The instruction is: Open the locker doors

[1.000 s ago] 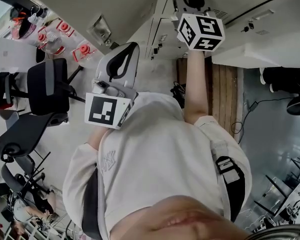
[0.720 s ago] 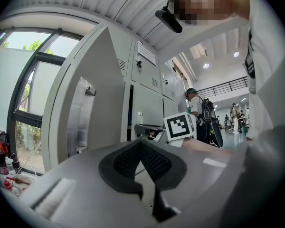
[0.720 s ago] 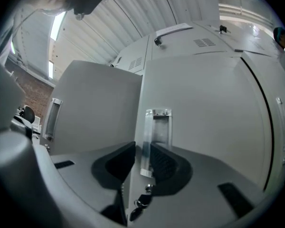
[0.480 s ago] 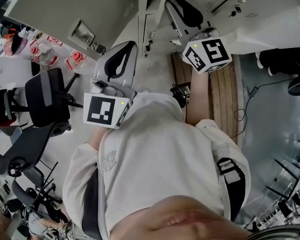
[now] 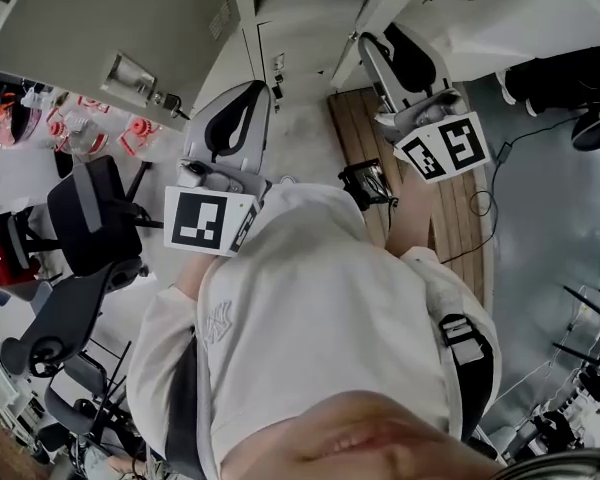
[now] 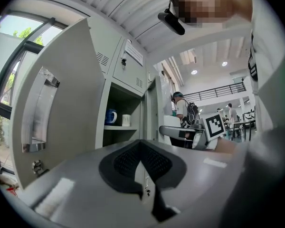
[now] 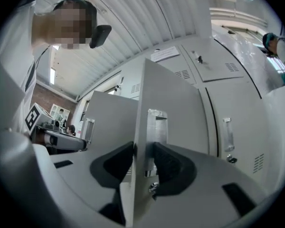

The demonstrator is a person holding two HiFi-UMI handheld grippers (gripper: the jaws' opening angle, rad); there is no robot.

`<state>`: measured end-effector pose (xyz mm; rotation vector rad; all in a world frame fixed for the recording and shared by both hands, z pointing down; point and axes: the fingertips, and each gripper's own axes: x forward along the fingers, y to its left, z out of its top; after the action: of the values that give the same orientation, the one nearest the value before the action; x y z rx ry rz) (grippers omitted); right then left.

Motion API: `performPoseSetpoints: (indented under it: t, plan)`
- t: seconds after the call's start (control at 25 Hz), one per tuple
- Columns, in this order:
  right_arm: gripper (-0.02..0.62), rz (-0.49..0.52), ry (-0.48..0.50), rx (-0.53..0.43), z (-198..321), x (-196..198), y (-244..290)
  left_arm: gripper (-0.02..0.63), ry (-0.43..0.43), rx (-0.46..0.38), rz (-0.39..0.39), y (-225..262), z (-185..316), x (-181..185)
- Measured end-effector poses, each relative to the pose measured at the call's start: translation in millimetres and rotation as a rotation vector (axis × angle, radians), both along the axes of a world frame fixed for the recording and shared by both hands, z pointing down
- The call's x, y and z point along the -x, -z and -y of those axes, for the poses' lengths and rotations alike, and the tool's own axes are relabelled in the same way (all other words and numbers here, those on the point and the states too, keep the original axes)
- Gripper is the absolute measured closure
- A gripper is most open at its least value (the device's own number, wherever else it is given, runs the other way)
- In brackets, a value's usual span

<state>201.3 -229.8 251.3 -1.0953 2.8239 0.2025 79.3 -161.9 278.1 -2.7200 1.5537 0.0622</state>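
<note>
My right gripper (image 5: pixel 375 43) (image 7: pixel 143 151) straddles the free edge of a grey locker door (image 7: pixel 173 99) (image 5: pixel 540 18), next to its metal handle (image 7: pixel 156 125). Its jaws have just been opening; a sliver of door face shows beside the right pad, so they stand open around the edge. That door is swung out. My left gripper (image 5: pixel 265 93) (image 6: pixel 141 144) hangs shut and empty before another open door (image 6: pixel 61 94) (image 5: pixel 100 18). Behind it an open compartment holds a blue mug (image 6: pixel 111 116) and a white cup (image 6: pixel 126 120) on a shelf.
Closed locker doors (image 7: pixel 237 127) with handles stand to the right. Office chairs (image 5: pixel 90 208) crowd the floor at left. A wooden board (image 5: pixel 450 228) and cables (image 5: pixel 365 183) lie on the floor below the lockers. People stand far off in the hall (image 6: pixel 183 110).
My right gripper has drawn back towards me with the door's edge between its jaws, and that door has swung further out. The left gripper has barely shifted.
</note>
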Motion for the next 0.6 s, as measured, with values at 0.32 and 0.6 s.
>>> performPoseSetpoints:
  t: [0.32, 0.6]
  plan:
    - [0.482, -0.010, -0.097, -0.014, -4, -20, 1, 0.603, -0.005, 0.005, -0.002, 0, -9, -7]
    - [0.479, -0.082, -0.279, -0.017, -3, -28, 0, 0.604, 0.010, 0.004, -0.005, -1, -12, -6]
